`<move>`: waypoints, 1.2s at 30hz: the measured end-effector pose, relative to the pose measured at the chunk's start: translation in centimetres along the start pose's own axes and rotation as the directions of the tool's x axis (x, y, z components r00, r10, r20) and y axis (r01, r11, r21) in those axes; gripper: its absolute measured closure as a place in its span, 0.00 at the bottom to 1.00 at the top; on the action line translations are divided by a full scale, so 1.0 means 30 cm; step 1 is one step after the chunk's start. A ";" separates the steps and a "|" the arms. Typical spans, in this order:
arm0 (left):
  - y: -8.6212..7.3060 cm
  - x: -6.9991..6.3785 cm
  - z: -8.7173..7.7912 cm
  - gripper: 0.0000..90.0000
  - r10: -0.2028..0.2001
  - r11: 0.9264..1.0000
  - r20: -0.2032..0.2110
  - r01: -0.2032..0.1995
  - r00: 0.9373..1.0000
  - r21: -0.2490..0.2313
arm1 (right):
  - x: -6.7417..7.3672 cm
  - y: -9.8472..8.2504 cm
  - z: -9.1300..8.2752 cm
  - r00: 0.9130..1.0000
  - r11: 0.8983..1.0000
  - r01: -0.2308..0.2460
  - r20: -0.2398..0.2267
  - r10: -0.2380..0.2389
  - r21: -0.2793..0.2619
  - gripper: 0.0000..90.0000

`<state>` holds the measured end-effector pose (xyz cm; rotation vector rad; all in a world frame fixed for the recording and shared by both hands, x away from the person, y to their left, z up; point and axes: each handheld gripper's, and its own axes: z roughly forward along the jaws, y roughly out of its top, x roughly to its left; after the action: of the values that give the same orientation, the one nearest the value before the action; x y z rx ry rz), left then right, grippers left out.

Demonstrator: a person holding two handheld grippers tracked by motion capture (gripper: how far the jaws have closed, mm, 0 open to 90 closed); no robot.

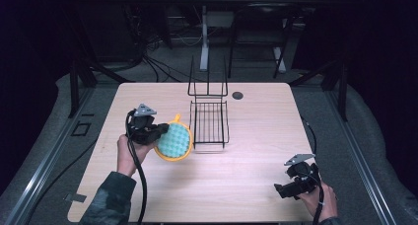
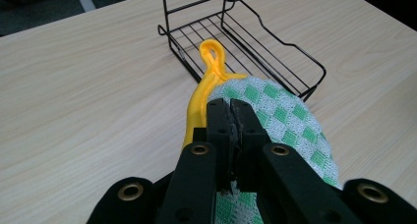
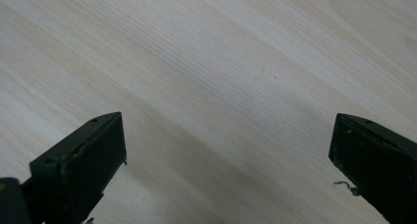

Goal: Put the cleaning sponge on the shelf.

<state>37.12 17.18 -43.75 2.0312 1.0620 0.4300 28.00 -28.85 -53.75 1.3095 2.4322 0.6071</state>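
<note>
A round pot holder [image 1: 174, 140] with a green-and-white checked face, a yellow rim and a yellow loop is held up on edge above the table. My left gripper [image 1: 158, 131] is shut on its rim; in the left gripper view the jaws of the left gripper [image 2: 230, 106] pinch the pot holder [image 2: 285, 121] next to the yellow edge. Just right of it stands a black wire rack [image 1: 209, 121], empty, also seen ahead as the wire rack [image 2: 246, 42]. My right gripper [image 1: 280, 190] is open near the table's front right, and in the right gripper view its jaws of the right gripper [image 3: 228, 150] hang over bare wood.
A small dark round disc [image 1: 237, 94] sits on the light wooden table [image 1: 256, 156] behind the rack. Cables trail from both grippers off the near edge. Dark floor, table legs and cables lie beyond the far edge.
</note>
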 end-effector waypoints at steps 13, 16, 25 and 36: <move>0.061 -0.041 0.037 0.98 0.027 0.999 0.016 -0.027 0.999 -0.021 | -0.002 0.000 -0.005 1.000 1.000 0.006 0.001 -0.006 0.005 0.00; 0.076 -0.051 0.043 0.98 0.034 0.999 0.020 -0.033 0.999 -0.024 | -0.002 0.000 -0.003 1.000 1.000 0.007 -0.004 -0.007 0.007 0.00; 0.104 -0.075 0.076 0.98 0.043 0.999 0.036 -0.042 0.998 -0.026 | -0.001 0.001 -0.003 1.000 1.000 0.005 -0.006 -0.005 0.008 0.00; 0.127 -0.096 0.114 0.98 0.045 0.998 0.042 -0.044 0.998 -0.036 | -0.001 0.000 -0.002 1.000 1.000 0.006 -0.007 -0.006 0.009 0.00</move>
<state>39.52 11.89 -42.82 2.0277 0.9785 0.4232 27.98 -28.89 -53.68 1.3059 2.4463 0.6005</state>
